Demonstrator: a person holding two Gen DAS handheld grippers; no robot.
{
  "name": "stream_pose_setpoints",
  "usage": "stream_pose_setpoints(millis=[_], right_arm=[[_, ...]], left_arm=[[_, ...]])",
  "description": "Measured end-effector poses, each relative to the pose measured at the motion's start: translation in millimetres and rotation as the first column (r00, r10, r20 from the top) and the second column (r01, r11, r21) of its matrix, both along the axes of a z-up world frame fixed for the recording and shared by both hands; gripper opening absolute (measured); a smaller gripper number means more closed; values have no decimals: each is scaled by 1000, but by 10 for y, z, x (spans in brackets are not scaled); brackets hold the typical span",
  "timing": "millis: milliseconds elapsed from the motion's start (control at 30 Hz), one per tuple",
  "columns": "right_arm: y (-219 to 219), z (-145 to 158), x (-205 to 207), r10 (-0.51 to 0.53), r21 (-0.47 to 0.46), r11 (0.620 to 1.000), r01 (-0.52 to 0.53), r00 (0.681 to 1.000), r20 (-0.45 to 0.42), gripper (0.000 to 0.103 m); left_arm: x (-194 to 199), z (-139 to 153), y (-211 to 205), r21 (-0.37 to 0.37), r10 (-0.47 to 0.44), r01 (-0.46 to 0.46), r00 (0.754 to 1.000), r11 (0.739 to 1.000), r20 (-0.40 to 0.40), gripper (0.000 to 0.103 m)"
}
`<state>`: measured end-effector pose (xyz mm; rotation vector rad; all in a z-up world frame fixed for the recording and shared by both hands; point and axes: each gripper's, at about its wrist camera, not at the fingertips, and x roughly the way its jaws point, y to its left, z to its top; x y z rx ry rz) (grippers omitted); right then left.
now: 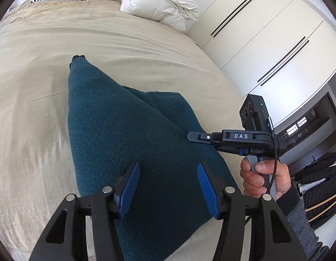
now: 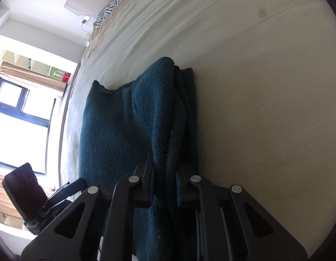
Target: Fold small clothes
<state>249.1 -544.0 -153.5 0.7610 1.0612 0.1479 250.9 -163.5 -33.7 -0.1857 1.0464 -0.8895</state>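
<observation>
Lying across the beige bed sheet [image 1: 37, 108], partly folded: teal knit sweater [image 1: 115, 130]. Hovering just above its near end, jaws spread wide and holding nothing: left gripper [image 1: 168, 187]. Reaching in sideways from the right, gripped at the handle by a bare hand [image 1: 263, 178], pinching a bunched fold of the sweater: right gripper [image 2: 164, 184].

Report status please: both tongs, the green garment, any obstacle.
Left tongs open above the garment. Right tongs shut on a bunched fold of it. Garment on bed. Nothing in the way.
</observation>
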Motion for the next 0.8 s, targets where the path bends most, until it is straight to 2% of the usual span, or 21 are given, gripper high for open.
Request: stream_pose_setpoints(millis=[133, 233, 333, 400, 533, 633, 700, 800], right_arm=[[-46, -100, -43, -22, 26, 999, 21, 1000, 3, 13], [-66, -158, -73, -24, 43, 999, 23, 1000, 17, 13], [-109, -213, -116, -26, 77, 997, 24, 999, 33, 13], [-103, -213, -138, -29, 82, 996, 25, 999, 41, 13], [-110, -27, -210, -60, 17, 998, 59, 998, 36, 18], [-177, 239, -241, -142, -63, 987, 147, 988, 65, 18], [-186, 389, -174, -139, -31, 989, 143, 984, 109, 18], [-58, 499, 74, -92, -2, 996, 93, 988, 122, 18]], left_arm=[[168, 66, -168, 32, 22, -24, 998, 999, 51, 58], [332, 24, -325, 90, 38, -45, 996, 995, 81, 56], [481, -189, -413, 130, 49, -53, 998, 990, 34, 47], [494, -271, -431, 143, 47, -54, 998, 988, 47, 40], [527, -342, -440, 151, 21, -27, 999, 988, 43, 40], [584, -385, -444, 138, 14, -17, 1000, 990, 22, 39], [620, -409, -429, 130, 16, -17, 1000, 991, 7, 37], [604, -465, -426, 129, 16, -17, 1000, 991, 7, 35]])
